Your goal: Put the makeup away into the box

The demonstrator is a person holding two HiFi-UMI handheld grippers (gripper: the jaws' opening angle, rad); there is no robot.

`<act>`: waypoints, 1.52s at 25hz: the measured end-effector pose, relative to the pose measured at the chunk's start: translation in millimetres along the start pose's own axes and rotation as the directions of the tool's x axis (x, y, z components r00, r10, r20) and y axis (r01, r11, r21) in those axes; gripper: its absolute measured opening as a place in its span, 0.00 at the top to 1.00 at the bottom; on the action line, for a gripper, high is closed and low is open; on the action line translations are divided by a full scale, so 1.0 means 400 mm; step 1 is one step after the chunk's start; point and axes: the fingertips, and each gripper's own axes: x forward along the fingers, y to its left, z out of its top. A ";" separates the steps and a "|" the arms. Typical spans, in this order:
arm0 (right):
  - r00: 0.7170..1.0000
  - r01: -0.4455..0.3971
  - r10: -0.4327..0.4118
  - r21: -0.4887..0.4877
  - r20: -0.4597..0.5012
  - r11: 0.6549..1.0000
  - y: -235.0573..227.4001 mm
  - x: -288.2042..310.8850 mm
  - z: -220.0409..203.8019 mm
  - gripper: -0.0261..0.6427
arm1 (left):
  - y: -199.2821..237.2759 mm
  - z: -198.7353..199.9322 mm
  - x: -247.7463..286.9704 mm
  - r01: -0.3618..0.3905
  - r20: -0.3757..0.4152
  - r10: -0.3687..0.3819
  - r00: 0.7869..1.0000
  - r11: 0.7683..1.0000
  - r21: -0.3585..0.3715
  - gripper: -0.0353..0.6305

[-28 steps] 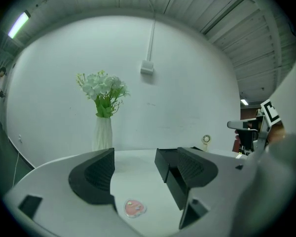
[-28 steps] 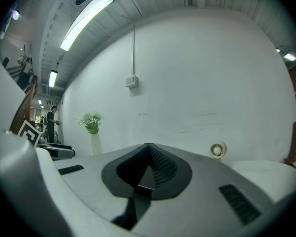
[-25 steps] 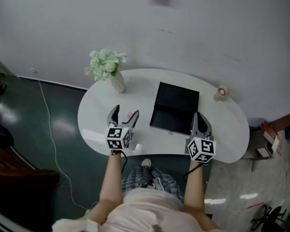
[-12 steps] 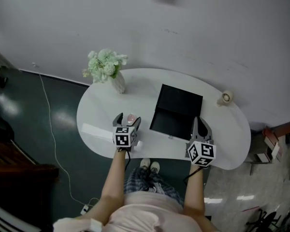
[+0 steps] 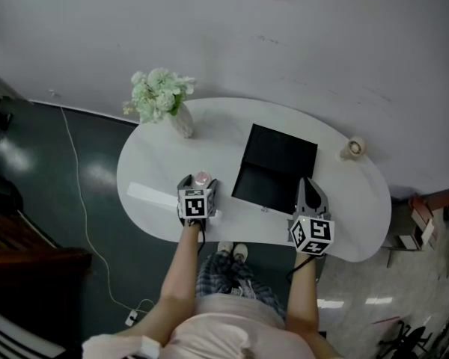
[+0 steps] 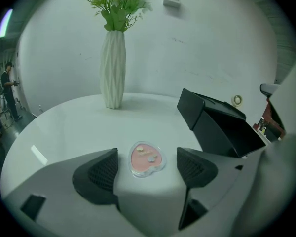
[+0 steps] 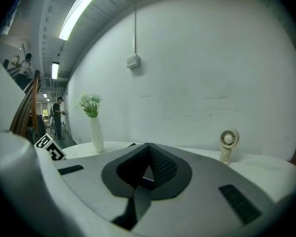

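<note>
The person wears a pale pink top (image 5: 224,329), blue checked bottoms (image 5: 223,279) and light shoes (image 5: 233,252). The left hand-held gripper (image 5: 198,182) and the right hand-held gripper (image 5: 306,185) have pale grey shells with black ribbed pads (image 6: 102,171). Each carries a cube (image 5: 195,204) of black-and-white square markers, with a dark cable (image 5: 197,239) leaving its rear.

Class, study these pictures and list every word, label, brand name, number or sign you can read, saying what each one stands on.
No words, numbers or brand names can be read in any view.
On the marker cubes: only black-and-white square patterns, no letters.
On the heart-shaped compact: small decorations on the lid, too small to tell whether any is print.
On the black box: no label shows.
</note>
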 end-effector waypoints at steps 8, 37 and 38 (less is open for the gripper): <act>1.000 0.003 -0.003 -0.013 -0.015 1.000 -0.002 0.007 -0.009 0.94 | 0.000 -0.012 0.007 -0.046 -0.041 0.049 0.998 0.997 0.062 0.38; 1.000 0.016 -0.016 0.003 0.000 1.000 -0.042 -0.020 -0.002 0.94 | -0.028 0.068 -0.059 -0.054 0.058 0.050 0.997 0.996 0.071 0.58; 1.000 0.016 -0.016 0.004 0.001 1.000 -0.043 -0.021 -0.002 0.94 | -0.039 0.085 -0.068 -0.043 0.069 0.038 0.997 0.996 0.078 0.58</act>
